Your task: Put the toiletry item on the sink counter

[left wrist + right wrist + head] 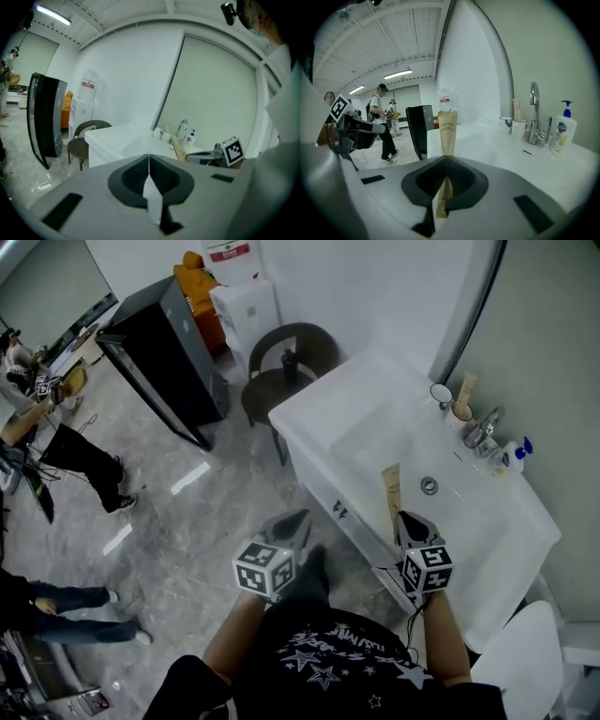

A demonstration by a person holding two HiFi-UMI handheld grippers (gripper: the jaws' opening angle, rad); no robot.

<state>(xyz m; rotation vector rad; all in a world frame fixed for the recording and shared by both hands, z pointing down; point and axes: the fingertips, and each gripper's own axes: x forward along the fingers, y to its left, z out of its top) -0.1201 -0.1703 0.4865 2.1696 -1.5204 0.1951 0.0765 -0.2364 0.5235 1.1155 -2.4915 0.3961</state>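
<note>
White and mostly bare, a sink counter (319, 409) takes up the right side of a busy workroom, with a faucet (483, 427), a cup (459, 411) and a soap bottle (514, 456) lined up along the wall. A paper-wrapped toothbrush packet (391, 491) is gripped at its lower end by the right gripper (410, 521), whose jaws are pressed tight on it. The packet stands nearly upright over the near side of the basin (428, 486) and is not yet set down. The left gripper (291, 526) is held out over the floor, jaws together with nothing between them.

The step is judged to be the placing itself. It is best done by bringing the packet over a flat stretch of counter rather than the basin, where it could slide toward the drain. It should be tipped from upright and lowered until its length rests on the surface, and only then released. The open corner to the left looks the safest spot, well apart from the cup and bottle.
</note>
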